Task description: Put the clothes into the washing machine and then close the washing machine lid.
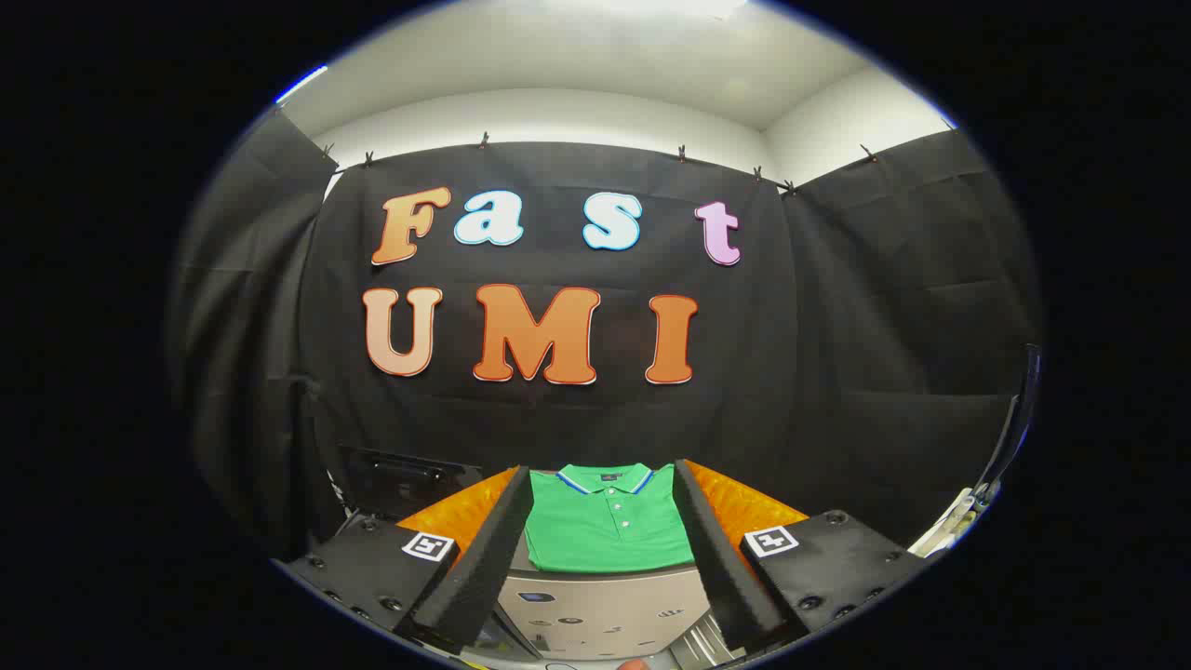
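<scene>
Tool (pixel 605 535) level, fingers spread wide, gripping nothing; folded green shirt (pixel 607 530) between them, 12 o'clock, on orange desk (pixel 744 507).

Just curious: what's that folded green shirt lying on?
The green shirt lies between the open claw's fingers, on an orange surface. Its near edge overhangs a grey panel. What's directly beneath stays covered.

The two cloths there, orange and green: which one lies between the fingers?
The folded green polo shirt, framed by the open gripper; the orange cloth spreads beneath and beside it.
</scene>
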{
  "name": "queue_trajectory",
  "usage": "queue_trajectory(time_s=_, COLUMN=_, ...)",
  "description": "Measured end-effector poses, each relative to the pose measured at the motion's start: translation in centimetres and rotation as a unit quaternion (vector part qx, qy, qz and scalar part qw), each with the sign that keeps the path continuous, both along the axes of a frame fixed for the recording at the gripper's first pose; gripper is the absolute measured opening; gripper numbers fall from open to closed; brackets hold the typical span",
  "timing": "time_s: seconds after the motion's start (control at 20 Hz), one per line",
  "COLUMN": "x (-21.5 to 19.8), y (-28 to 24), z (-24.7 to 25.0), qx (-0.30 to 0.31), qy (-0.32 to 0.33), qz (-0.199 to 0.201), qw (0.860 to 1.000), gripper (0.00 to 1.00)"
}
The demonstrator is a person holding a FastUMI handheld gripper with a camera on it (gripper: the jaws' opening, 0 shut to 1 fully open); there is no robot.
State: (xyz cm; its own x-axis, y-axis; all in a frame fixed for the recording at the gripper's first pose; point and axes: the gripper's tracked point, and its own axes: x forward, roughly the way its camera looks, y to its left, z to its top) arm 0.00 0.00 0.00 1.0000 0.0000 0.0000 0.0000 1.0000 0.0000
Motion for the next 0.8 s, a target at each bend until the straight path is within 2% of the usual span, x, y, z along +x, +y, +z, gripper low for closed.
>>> queue_trajectory(time_s=0.8, x=0.74, y=-0.84, z=0.3, qx=0.002, qy=0.003, qz=0.005, qw=1.0, gripper=0.98)
